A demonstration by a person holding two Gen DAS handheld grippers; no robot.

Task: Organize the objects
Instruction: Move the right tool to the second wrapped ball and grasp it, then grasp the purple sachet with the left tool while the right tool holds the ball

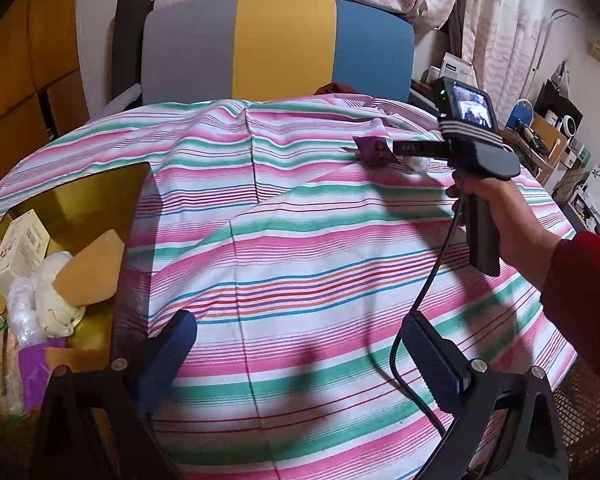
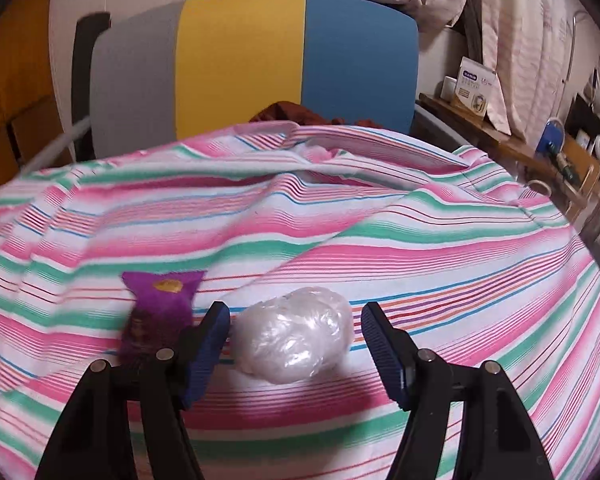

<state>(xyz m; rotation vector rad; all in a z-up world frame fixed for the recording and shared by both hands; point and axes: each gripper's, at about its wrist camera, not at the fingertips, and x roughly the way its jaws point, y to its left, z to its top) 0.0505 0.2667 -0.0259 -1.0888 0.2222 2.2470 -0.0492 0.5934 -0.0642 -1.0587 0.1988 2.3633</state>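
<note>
two claws angled down, right claw (image 2: 296, 344) open

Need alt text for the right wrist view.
The right claw hangs open around a crumpled clear plastic bag on a pink, green and white striped cloth, pads clear of it. A purple snack packet lies just left.

A striped cloth (image 2: 340, 216) covers the table before a tricolour chair (image 2: 260, 64).
</note>
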